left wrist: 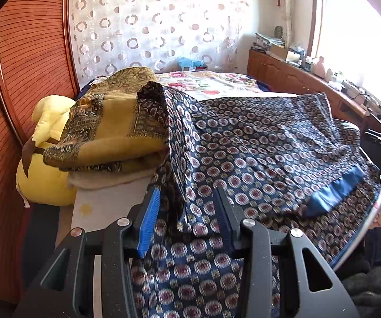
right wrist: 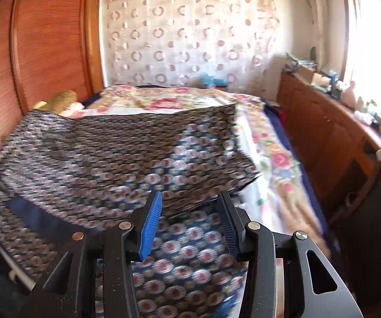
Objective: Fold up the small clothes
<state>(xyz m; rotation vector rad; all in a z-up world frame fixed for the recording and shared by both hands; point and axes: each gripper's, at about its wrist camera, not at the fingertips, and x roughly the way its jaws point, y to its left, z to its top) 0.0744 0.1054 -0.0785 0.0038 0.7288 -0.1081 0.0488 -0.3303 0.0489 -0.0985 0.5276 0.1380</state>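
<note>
1. Left gripper (left wrist: 187,212) spread, blue pads clear of the cloth; nothing pinched.
2. Right gripper (right wrist: 190,217) likewise spread, holding nothing.
3. Navy patterned garment (left wrist: 256,143) draped across the near end of the bed (left wrist: 206,79), one corner thrown up over a folded mustard blanket (left wrist: 116,122) at the bed's left edge.
4. Yellow plush toy (left wrist: 44,164) beside that stack, against the wooden wardrobe (left wrist: 31,53).
5. Circle-patterned curtain (left wrist: 150,21) beyond the bed's far end.

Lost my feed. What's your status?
Both tongs open, nothing gripped. Patterned cloth spread on bed. Folded yellow blanket under its left corner.
</note>
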